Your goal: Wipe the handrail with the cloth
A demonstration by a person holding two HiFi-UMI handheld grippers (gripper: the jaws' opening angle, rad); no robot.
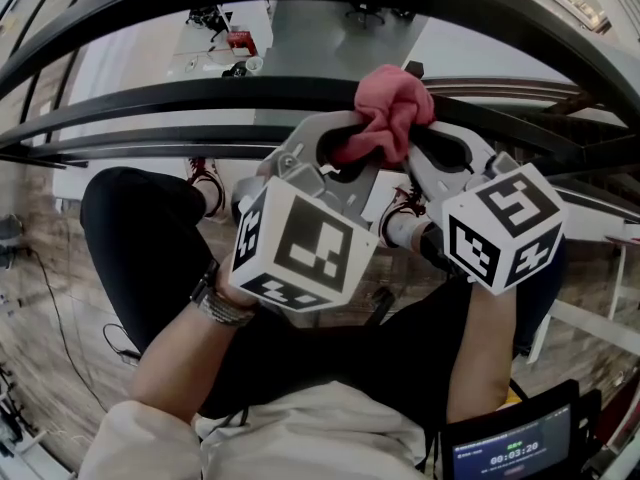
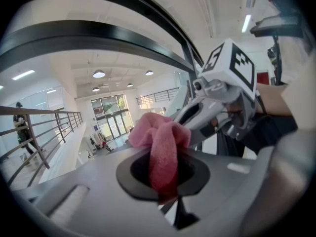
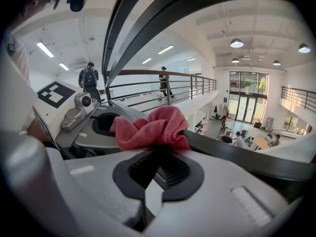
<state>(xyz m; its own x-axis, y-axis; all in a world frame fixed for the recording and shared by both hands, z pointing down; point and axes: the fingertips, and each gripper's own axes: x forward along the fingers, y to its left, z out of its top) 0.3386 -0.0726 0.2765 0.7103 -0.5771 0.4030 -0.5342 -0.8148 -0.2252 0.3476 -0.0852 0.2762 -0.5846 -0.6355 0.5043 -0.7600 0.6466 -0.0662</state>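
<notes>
Pinching a bunched pink cloth (image 1: 392, 111) between them, the left gripper (image 1: 343, 146) and right gripper (image 1: 428, 146) hold it at the dark handrail (image 1: 190, 96); wiping appears barely begun, the rail's length left to cover.

The pink cloth (image 1: 392, 113) (fuzzy, crumpled into a wad) sits at 1 o'clock in the head view, bunched up over the dark handrail (image 1: 180, 96), a bar crossing level at 12 o'clock.
</notes>
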